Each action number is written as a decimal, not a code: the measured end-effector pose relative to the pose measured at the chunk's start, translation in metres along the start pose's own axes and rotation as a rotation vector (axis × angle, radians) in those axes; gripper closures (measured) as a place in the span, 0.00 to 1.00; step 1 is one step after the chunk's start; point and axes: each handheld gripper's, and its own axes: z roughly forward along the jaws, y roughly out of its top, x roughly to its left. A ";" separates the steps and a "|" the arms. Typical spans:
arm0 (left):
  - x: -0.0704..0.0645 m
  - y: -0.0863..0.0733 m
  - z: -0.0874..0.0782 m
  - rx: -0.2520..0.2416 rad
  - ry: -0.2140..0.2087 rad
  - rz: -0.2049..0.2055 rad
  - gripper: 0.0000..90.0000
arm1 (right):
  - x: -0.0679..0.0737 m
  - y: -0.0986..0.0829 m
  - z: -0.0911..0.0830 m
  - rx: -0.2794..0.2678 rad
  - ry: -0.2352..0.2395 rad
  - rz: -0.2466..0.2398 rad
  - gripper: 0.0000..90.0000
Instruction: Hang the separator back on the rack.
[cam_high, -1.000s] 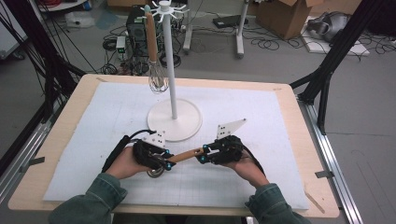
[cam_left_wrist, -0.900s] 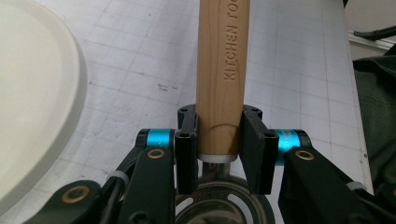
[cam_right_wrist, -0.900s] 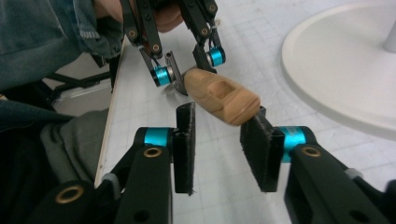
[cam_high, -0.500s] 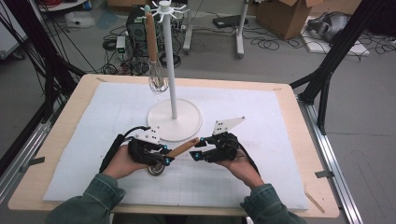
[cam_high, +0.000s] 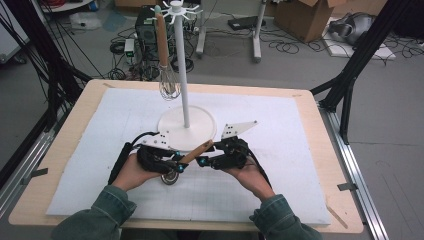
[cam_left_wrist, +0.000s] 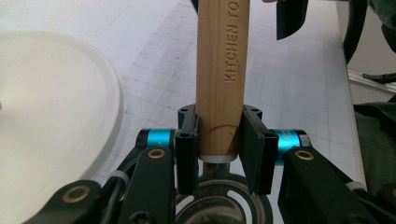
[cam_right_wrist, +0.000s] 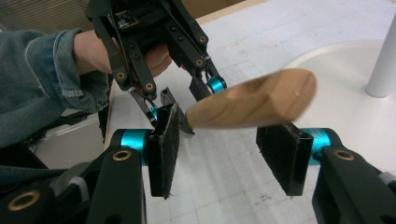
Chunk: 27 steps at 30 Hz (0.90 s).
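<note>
Partly, the tool (cam_left_wrist: 219, 79) is hiding itself: its metal head is sitting below the left gripper (cam_left_wrist: 218, 151), cut off by the frame edge, so its kind is hard to tell. Its wooden handle is carrying burnt-in letters reading "KITCHEN TO", the rest running out of view. The left jaws are clamping the handle near its metal collar. Above the mat (cam_high: 300, 130), beside the stand (cam_high: 186, 125), the handle's rounded end is lying between the right gripper (cam_right_wrist: 229, 156)'s spread jaws, untouched by them.

Left tongs (cam_high: 176, 167) gripping wooden-handled utensil (cam_high: 196, 151), right tongs (cam_high: 202, 161) beside handle, white stand (cam_high: 186, 127) behind
</note>
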 end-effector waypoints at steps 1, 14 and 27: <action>0.000 0.001 0.000 0.003 -0.001 0.002 0.77 | 0.000 0.000 0.000 -0.001 -0.002 0.002 0.55; -0.002 0.006 0.001 -0.012 0.018 -0.008 0.77 | 0.003 0.008 0.002 -0.037 -0.021 0.000 0.61; -0.003 0.009 -0.001 -0.028 0.030 -0.010 0.77 | 0.006 0.018 0.009 -0.059 -0.024 -0.003 0.71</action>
